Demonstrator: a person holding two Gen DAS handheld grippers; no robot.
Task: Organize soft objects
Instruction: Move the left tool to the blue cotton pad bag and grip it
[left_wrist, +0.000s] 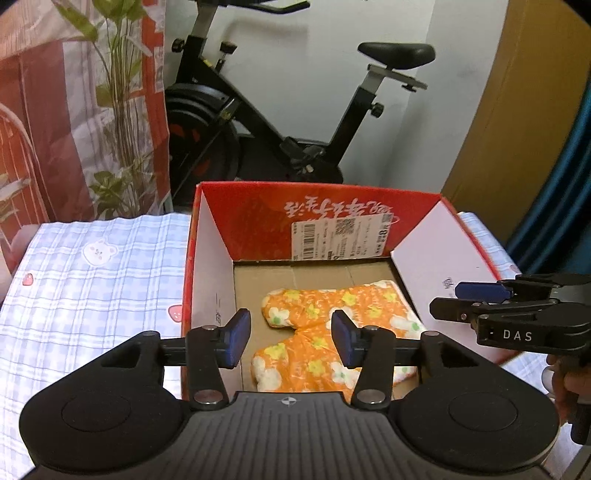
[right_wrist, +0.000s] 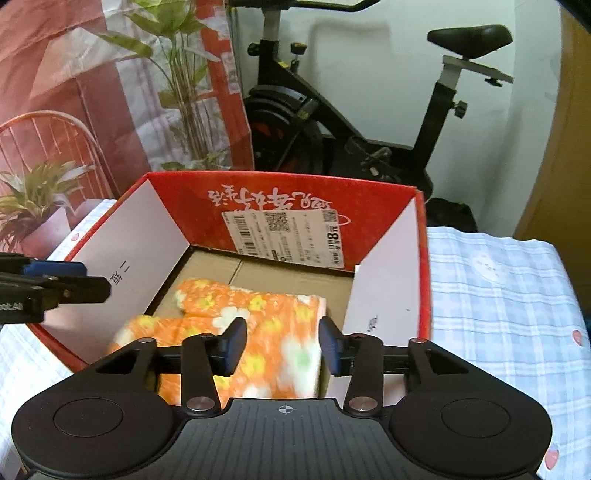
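Observation:
An orange towel with yellow and white flowers (left_wrist: 295, 354) lies folded on the cardboard floor of an open red box (left_wrist: 258, 214). My left gripper (left_wrist: 290, 325) hangs over the towel's left part, jaws open, pads clear of the fabric. My right gripper (left_wrist: 448, 299) reaches in over the box's right wall. In the right wrist view the same towel (right_wrist: 273, 306) looks blurred beneath my right gripper (right_wrist: 282, 332), whose pads stand apart on either side of it without pressing. My left gripper (right_wrist: 92, 278) shows at the left edge over the box (right_wrist: 369, 206) wall.
The box stands on a blue-and-white checked tablecloth (left_wrist: 92, 277) that extends to both sides (right_wrist: 498, 288). Behind it are a black exercise bike (left_wrist: 295, 122), tall green plants (left_wrist: 118, 92), a red wire chair (right_wrist: 48, 136) and a red-and-white curtain.

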